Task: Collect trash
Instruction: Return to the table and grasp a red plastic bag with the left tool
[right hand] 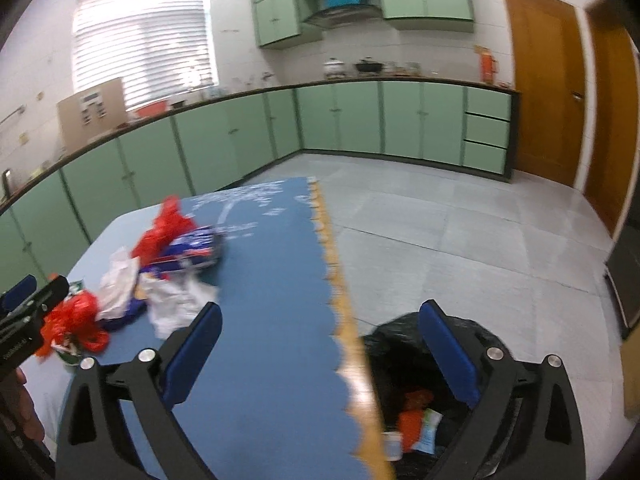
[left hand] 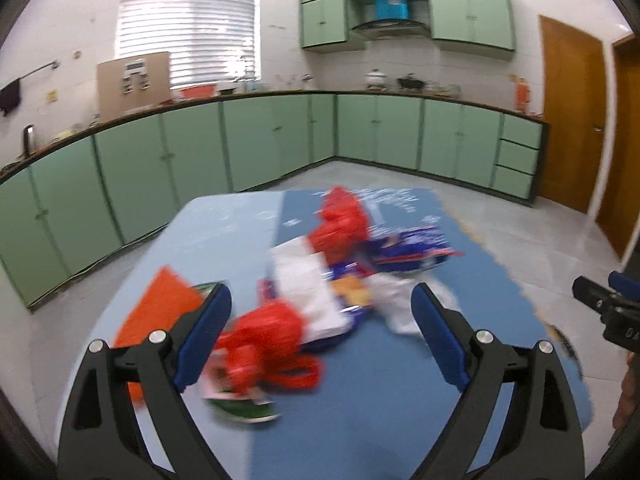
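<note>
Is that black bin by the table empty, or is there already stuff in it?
Not empty. The black-lined bin holds an orange wrapper, a pale packet and a small cup.

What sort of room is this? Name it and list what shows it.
A home kitchen, most likely. Green base cabinets run under a long countertop, a range hood hangs between the wall cupboards, and pots sit on the counter. Litter lies on a blue table.
</note>
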Motion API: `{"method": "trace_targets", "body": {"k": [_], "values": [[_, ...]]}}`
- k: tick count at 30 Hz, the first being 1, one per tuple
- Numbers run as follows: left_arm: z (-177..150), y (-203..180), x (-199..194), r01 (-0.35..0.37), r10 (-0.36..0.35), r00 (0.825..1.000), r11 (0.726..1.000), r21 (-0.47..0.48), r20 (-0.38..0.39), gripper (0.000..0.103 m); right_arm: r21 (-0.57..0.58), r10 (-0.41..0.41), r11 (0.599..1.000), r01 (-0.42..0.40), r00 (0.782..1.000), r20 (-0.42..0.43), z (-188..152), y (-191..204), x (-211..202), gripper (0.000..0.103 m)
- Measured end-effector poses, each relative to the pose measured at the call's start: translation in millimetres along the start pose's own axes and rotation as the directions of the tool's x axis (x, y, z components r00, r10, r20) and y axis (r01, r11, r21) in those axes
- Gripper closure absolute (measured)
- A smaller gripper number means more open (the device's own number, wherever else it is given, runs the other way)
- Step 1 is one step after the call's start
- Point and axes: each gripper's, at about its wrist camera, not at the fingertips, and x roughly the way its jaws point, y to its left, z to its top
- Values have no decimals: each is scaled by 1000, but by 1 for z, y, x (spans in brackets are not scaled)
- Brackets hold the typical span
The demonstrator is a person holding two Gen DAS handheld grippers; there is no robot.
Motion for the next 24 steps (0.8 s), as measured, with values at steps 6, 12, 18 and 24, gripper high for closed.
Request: {"method": "trace_targets", "body": {"k": [6, 12, 18, 24], "values": [[-10, 28, 11, -15, 14, 999, 1000, -24, -37, 15, -65, 45, 997, -46, 999, -10, -8, 49, 15, 6], [-22, 37, 28, -8, 5, 998, 998, -55, -69, 15, -103, 39, 994, -41, 999, -24, -8, 64, 22, 6], [-20, 42, 37, 7, -12, 997, 998, -70, -71, 23, -118, 27, 993, -32, 999, -38, -8, 72, 29, 6], [-21, 38, 41, 24, -28, 997, 999, -49, -78, 51, -130, 28, 991, -34, 999, -47, -8, 77, 34, 7]]}}
